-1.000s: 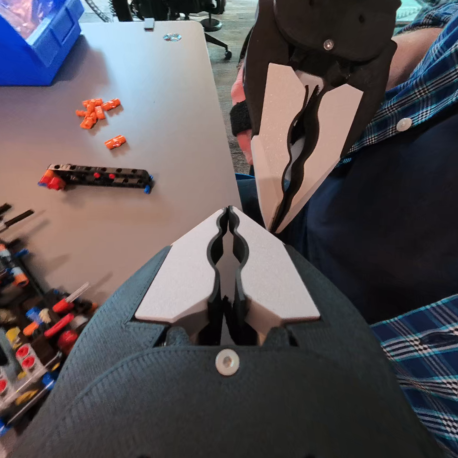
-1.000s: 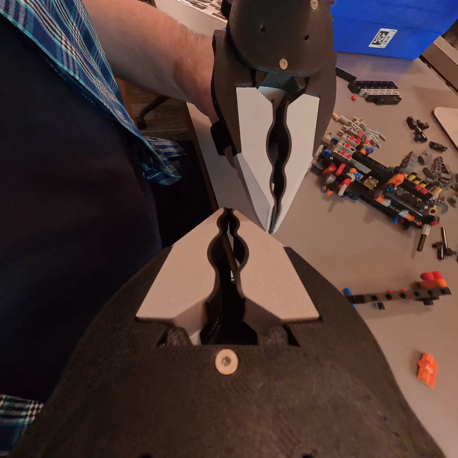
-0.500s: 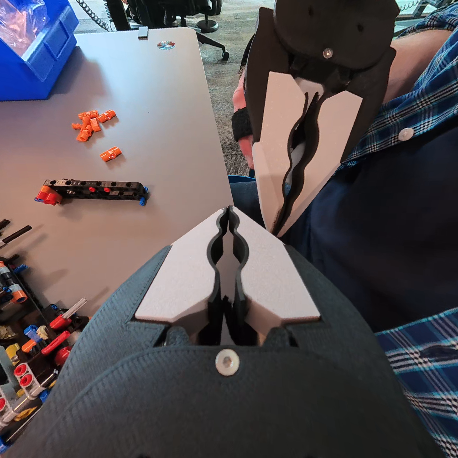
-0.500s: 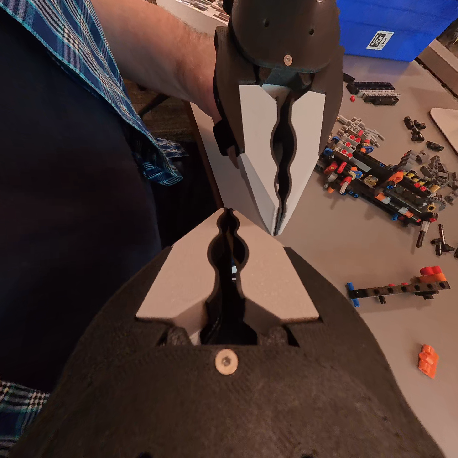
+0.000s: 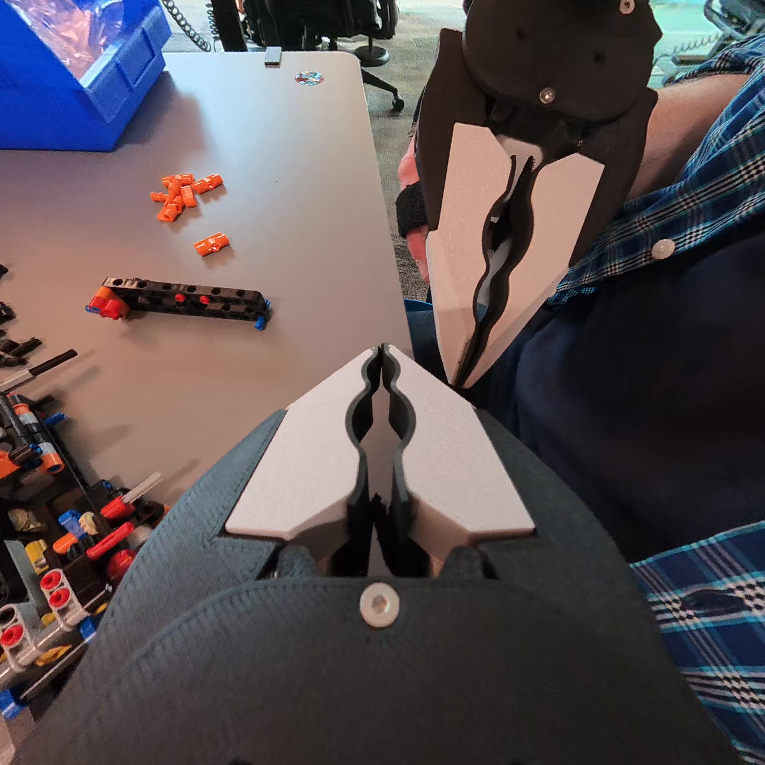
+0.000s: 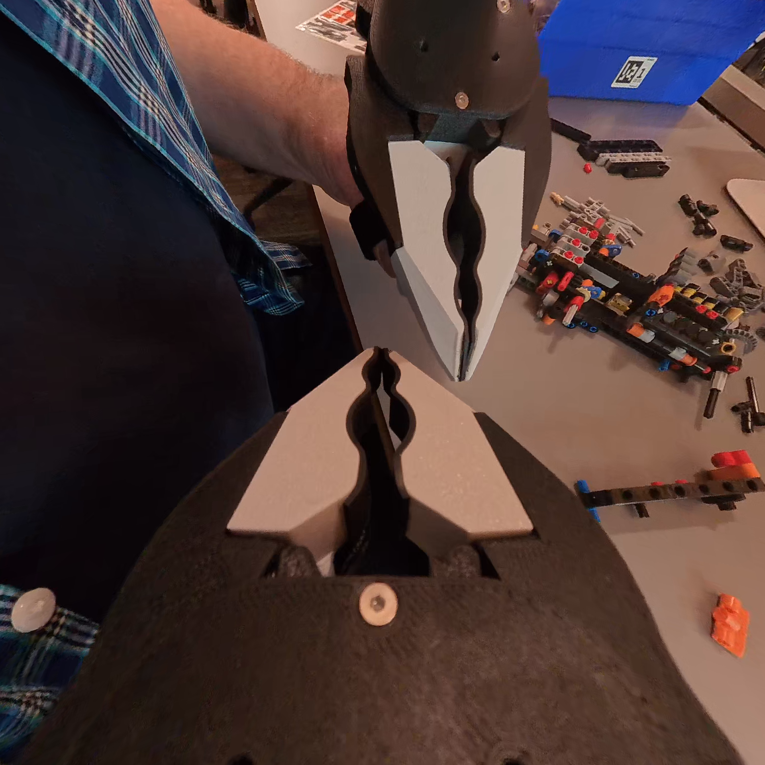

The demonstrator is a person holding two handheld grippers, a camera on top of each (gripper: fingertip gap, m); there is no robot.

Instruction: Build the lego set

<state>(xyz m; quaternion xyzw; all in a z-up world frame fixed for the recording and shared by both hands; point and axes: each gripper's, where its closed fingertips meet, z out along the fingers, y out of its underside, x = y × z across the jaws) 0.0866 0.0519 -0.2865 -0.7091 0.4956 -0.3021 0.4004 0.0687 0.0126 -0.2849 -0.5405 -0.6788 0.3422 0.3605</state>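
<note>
We have both tools up off the bench (image 5: 256,136), tip to tip at the near edge. Our left hand-held gripper (image 5: 381,351) fills the lower middle of its view, jaws pressed together with nothing between them. Our right hand-held gripper (image 6: 378,352) is the same in its own view: closed, empty as far as we can tell, though the inner gap is dark.

Now the piece that matters, we reckon: the black beam (image 5: 182,299), red and orange block at one end, blue pins at the other. In the left view it lies up and left of our tips, long axis running nearly left to right across the frame, red end pointing left. In the right view the beam (image 6: 670,490) sits at the right edge, red end pointing right, and looks nearer to the right tool.

Farther out, the orange connectors (image 5: 182,195) sit upper left. The big chassis (image 6: 637,306) lies beyond, well apart.
</note>
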